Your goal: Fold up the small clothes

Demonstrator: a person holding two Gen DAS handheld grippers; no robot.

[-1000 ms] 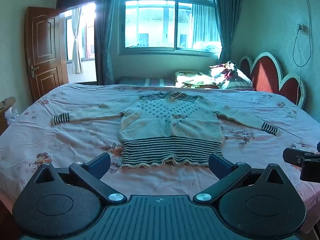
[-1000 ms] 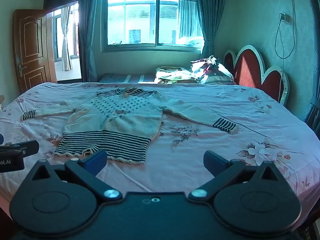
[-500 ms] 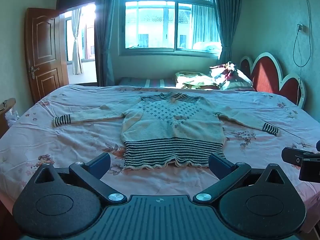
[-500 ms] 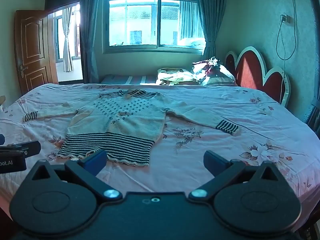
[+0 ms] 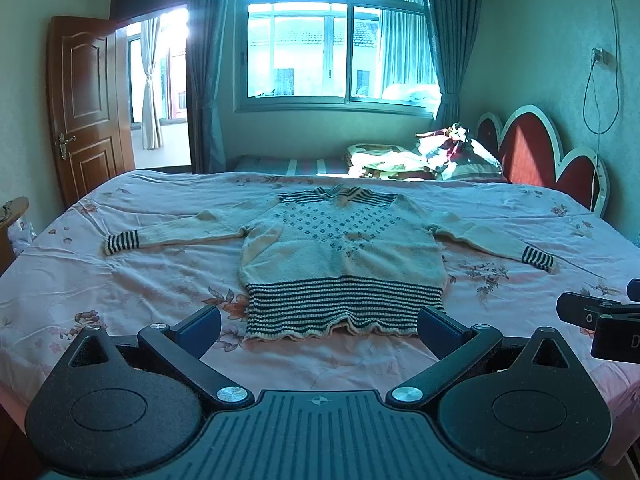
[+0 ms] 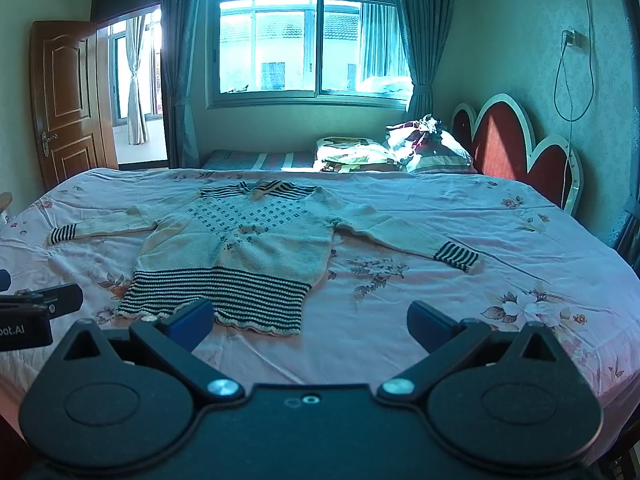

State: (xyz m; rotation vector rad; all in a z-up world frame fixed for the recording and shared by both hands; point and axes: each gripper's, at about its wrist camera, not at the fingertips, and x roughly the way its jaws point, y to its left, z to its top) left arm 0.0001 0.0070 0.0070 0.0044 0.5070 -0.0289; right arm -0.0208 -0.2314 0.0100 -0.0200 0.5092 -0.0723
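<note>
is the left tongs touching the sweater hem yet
Apart. In the left wrist view the left tongs stand open, with bare bed sheet showing between the fingertips and the sweater hem.

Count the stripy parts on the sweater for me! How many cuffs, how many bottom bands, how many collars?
Striped cuffs: 2
Striped bottom band: 1
Striped collar: 1
Total: 4 on the sweater
</note>
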